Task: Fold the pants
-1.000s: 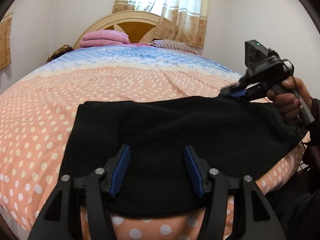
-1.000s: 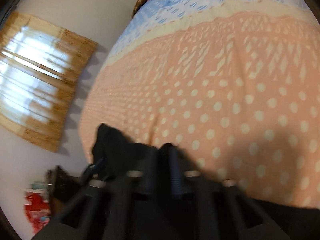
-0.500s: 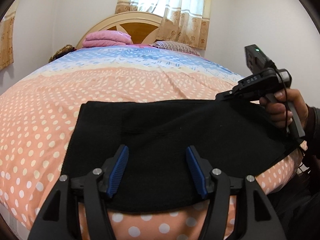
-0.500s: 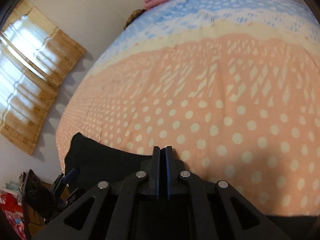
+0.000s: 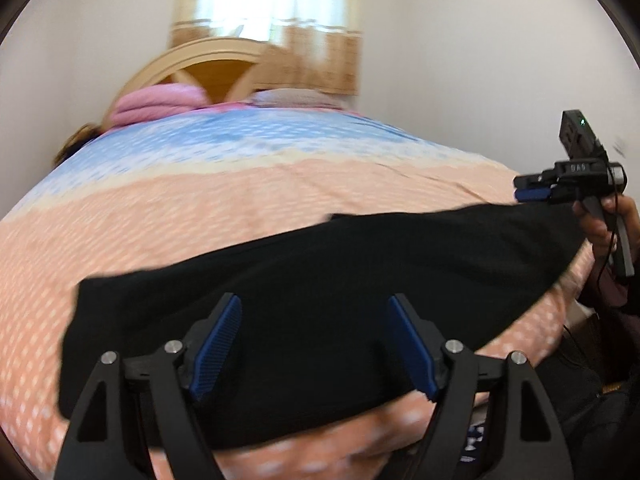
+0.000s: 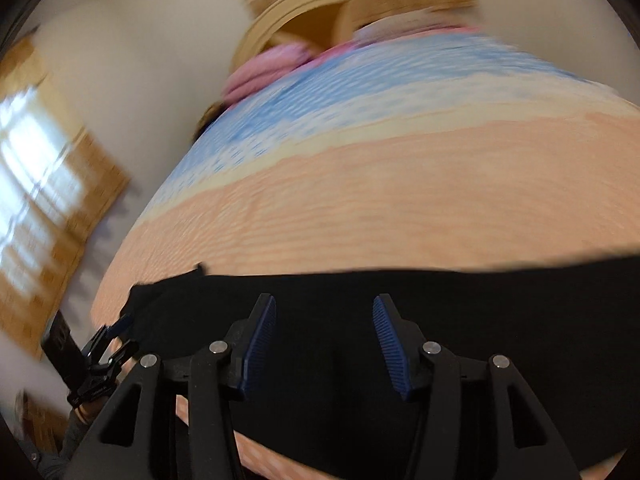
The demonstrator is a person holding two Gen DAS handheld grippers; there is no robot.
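Observation:
The black pants (image 5: 320,280) lie folded in a wide band across the near part of the bed; they also fill the lower part of the right wrist view (image 6: 400,320). My left gripper (image 5: 316,344) is open and empty, hovering above the pants near the front edge. My right gripper (image 6: 324,344) is open and empty, above the pants' right end. It shows at the far right in the left wrist view (image 5: 532,188), lifted clear of the cloth. The left gripper shows at the lower left in the right wrist view (image 6: 116,340).
The bed (image 5: 240,200) has a peach dotted cover turning blue toward the wooden headboard (image 5: 216,68). Pink pillows (image 5: 156,104) lie at the head. A curtained window (image 5: 272,12) is behind. The bed's front edge runs just below the pants.
My right gripper has opened, let go of the pants' edge and lifted off. Both cameras have swung, so the views are blurred. The pants lie flat.

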